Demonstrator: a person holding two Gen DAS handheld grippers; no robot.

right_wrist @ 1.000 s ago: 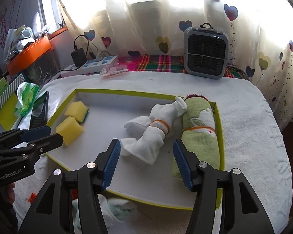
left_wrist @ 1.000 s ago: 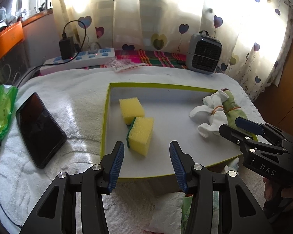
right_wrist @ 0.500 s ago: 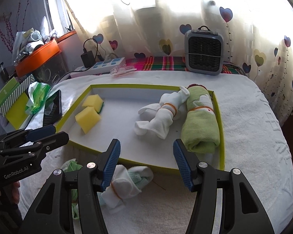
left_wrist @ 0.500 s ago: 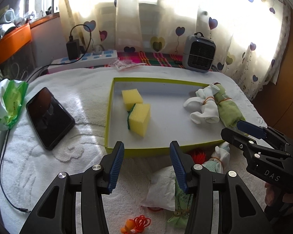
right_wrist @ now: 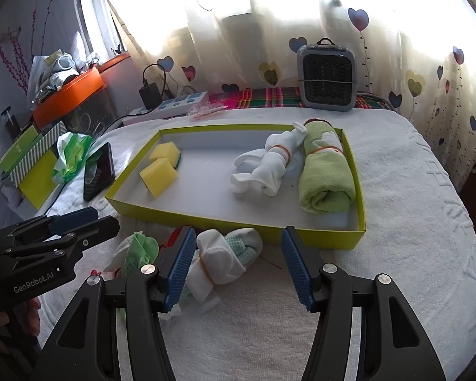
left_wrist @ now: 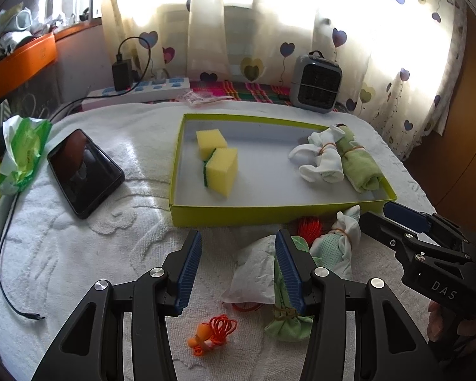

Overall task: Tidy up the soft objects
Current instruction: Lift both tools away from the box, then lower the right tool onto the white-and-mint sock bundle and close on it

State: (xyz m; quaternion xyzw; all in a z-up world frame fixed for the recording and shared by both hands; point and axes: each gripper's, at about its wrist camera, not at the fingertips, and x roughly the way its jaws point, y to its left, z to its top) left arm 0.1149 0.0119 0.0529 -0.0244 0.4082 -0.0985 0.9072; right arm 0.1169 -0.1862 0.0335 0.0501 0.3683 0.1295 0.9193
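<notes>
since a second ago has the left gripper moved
Yes. The left gripper has pulled back from the tray: earlier its tips framed the sponges inside, now they sit short of the near wall, over the towel.

Spongy yellow foam blocks, rough terry towel, glossy phone

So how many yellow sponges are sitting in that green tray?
2. Both lie at the left end of the tray: one sponge in the far left corner, the other sponge just in front, touching it. None show elsewhere, though the cloth bundles could hide something.
</notes>
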